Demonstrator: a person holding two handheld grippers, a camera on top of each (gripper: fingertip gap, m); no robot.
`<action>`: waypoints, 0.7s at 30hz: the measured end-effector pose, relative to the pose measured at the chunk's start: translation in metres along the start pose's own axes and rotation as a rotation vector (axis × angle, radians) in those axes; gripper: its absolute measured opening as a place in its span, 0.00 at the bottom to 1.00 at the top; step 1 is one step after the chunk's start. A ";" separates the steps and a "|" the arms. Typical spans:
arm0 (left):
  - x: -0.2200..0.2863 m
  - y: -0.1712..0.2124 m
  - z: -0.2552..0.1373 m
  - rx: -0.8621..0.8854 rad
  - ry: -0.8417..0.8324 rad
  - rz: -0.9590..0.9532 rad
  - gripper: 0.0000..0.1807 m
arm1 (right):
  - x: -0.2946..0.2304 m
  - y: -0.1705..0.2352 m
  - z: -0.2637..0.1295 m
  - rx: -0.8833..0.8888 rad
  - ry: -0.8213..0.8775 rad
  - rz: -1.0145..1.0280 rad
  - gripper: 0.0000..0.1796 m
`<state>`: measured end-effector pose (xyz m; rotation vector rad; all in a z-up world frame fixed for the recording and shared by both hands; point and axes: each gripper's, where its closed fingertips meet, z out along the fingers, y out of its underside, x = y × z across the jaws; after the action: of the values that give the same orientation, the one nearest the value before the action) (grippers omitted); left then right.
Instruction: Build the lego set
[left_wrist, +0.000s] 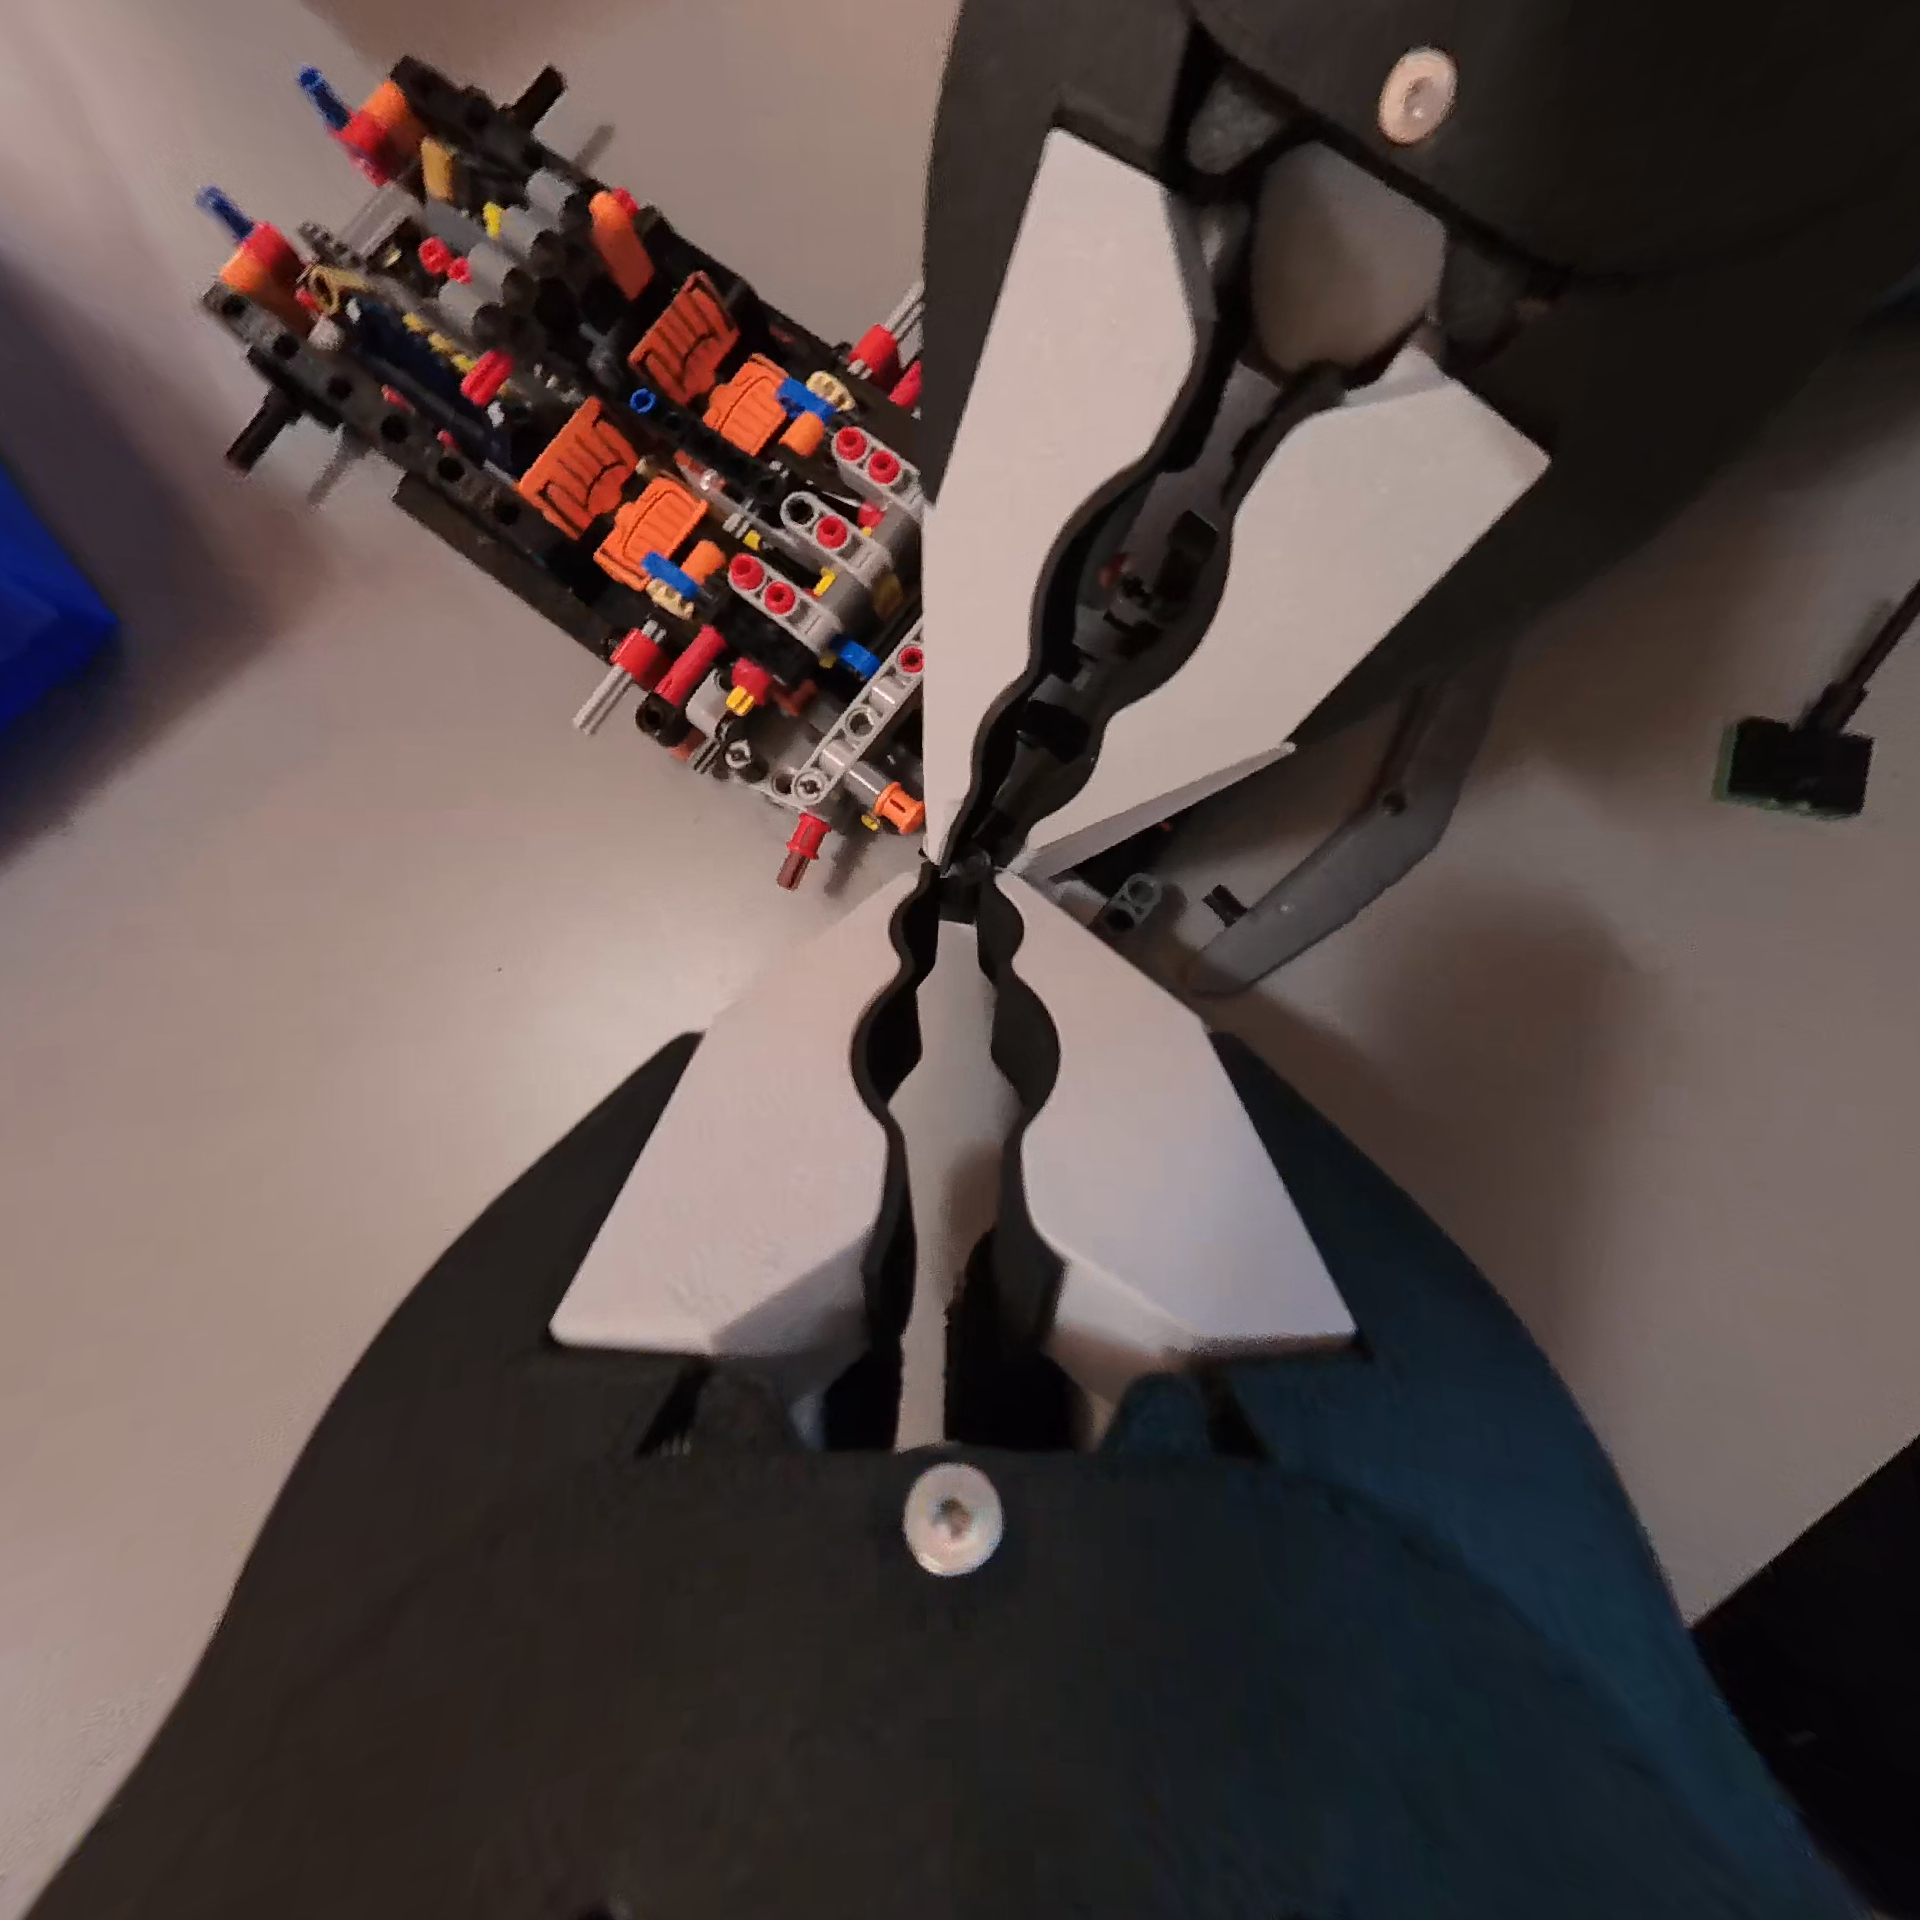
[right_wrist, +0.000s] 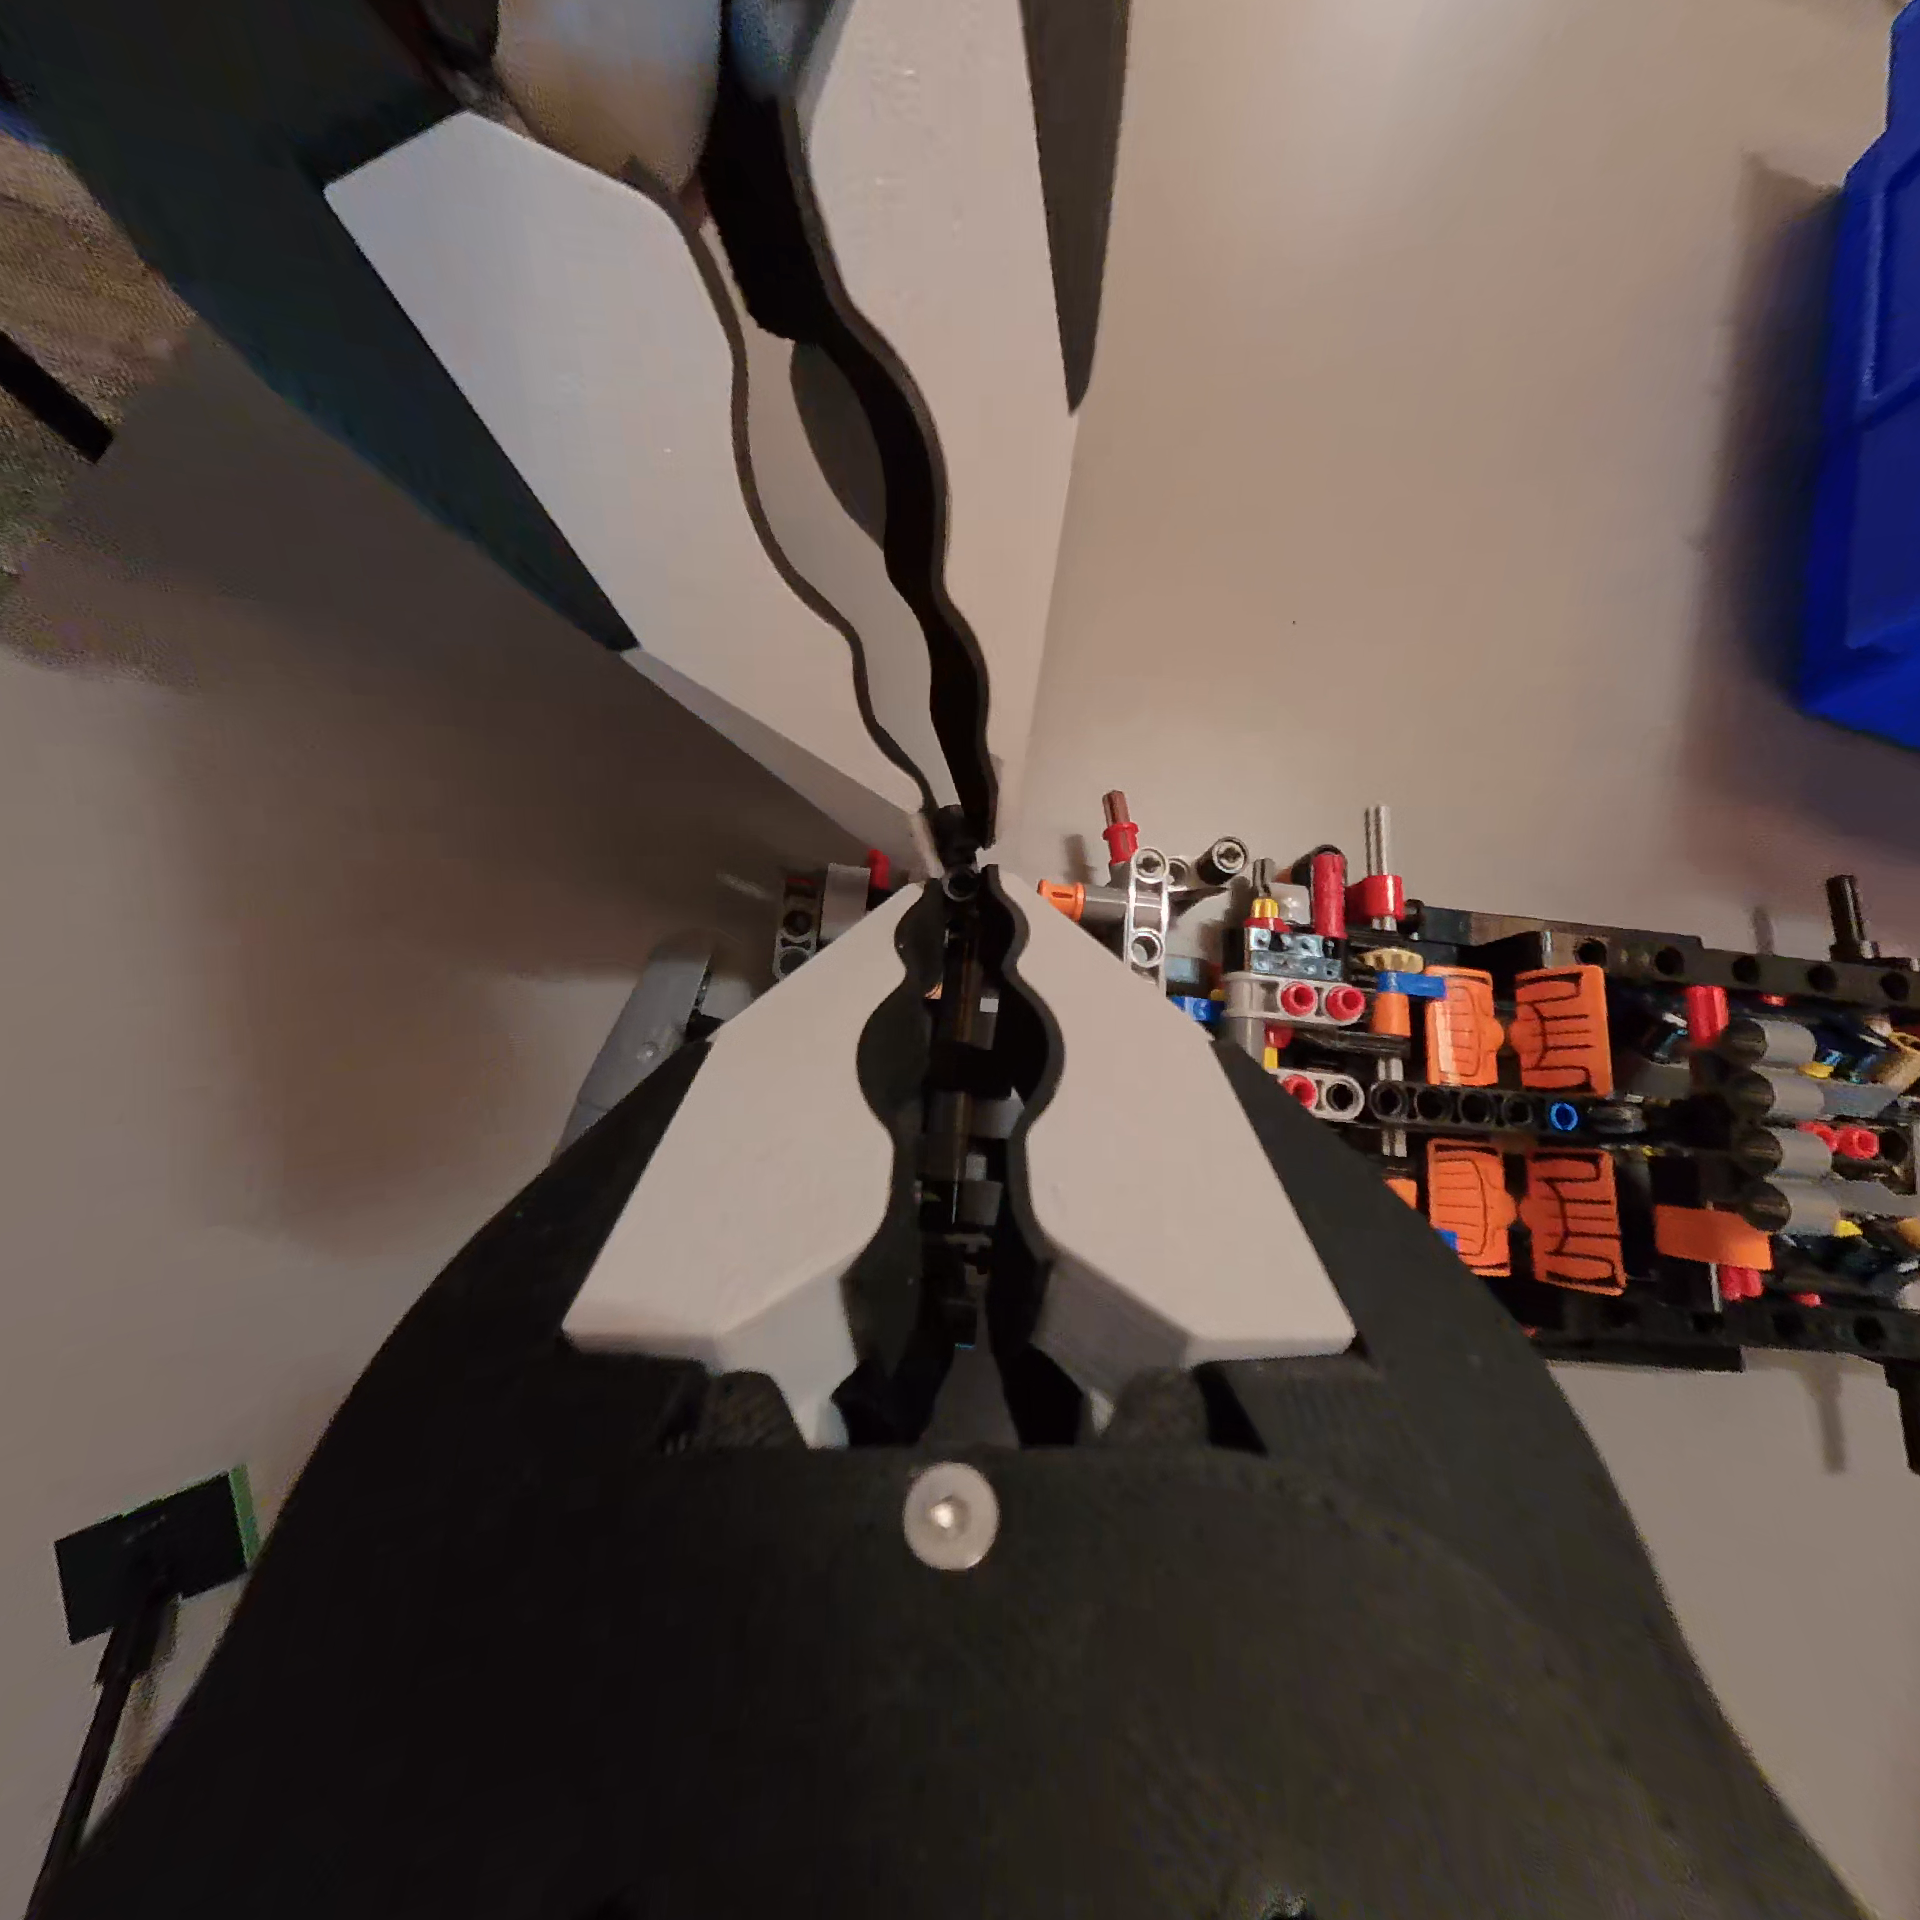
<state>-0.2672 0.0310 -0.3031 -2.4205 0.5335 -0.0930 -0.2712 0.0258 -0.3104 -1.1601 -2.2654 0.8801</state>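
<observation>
1. A long black, orange and grey brick chassis (right_wrist: 1558, 1101) lies on the pale table (left_wrist: 312, 1039)
2. Right gripper (right_wrist: 961, 904) clamps a slim black beam sub-assembly (right_wrist: 961, 1091)
3. Left gripper (left_wrist: 956, 883) pinches a small black pin (left_wrist: 961, 871) at its end; seating it likely needs a straight push

Left wrist view: taken from behind left tool (left_wrist: 951, 883), aimed steeply down at pale surface (left_wrist: 312, 987), very near. Right wrist view: taken from behind right tool (right_wrist: 956, 883), same downward aim. Tools met tip to tip, so each seen in other's view. Shared: lego assembly (left_wrist: 623, 468) (right_wrist: 1558, 1091), blue bin (left_wrist: 42, 623) (right_wrist: 1870, 468).
</observation>
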 end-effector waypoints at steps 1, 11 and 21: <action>0.000 0.000 0.000 0.009 -0.008 -0.035 0.02 | 0.000 0.000 0.000 0.000 0.004 0.001 0.03; -0.008 -0.003 0.001 0.096 -0.132 -0.374 0.02 | 0.005 -0.001 0.002 0.000 0.055 0.033 0.02; -0.011 -0.009 -0.002 0.401 -0.064 -0.779 0.02 | 0.007 -0.001 0.001 0.004 0.076 0.048 0.02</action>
<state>-0.2748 0.0403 -0.2950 -2.0875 -0.4440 -0.4064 -0.2765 0.0312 -0.3099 -1.2300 -2.1823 0.8432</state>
